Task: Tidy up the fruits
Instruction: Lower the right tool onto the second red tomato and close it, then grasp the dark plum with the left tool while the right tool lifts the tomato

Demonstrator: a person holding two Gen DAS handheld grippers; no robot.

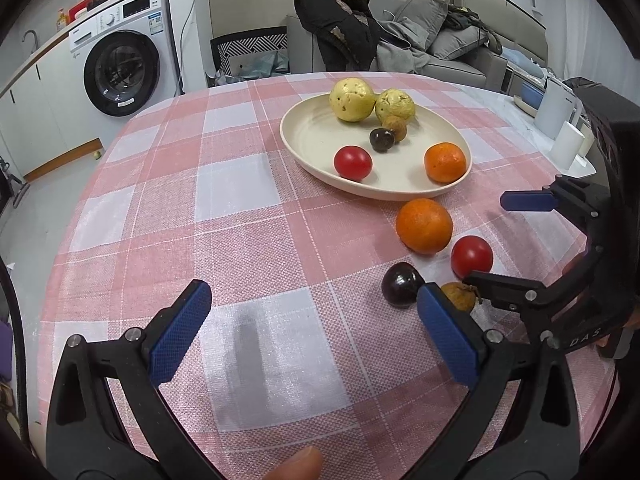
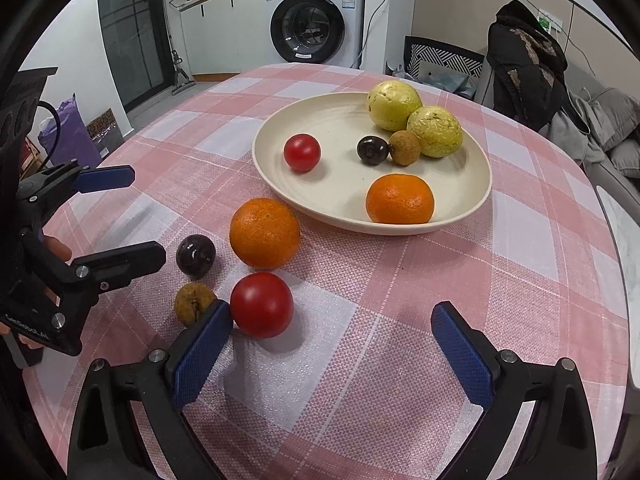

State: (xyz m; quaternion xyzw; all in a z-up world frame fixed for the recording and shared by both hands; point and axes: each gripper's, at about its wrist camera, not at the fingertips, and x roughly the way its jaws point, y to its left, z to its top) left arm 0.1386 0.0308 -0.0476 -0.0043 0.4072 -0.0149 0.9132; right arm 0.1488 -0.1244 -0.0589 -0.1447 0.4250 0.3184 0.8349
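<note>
Right gripper (image 2: pixel 332 344) hangs released, its left finger beside the tomato (image 2: pixel 261 305), which a careless nudge might roll off the table (image 2: pixel 520 280).

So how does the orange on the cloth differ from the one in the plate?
The loose orange lies on the checked tablecloth, just outside the plate's near rim; the plated orange sits inside the cream plate, near its front edge. The loose one looks rounder, the plated one a little flatter, like a mandarin. The loose one has a tomato and a dark plum close by; the plated one sits apart. Both are whole and unpeeled.
</note>
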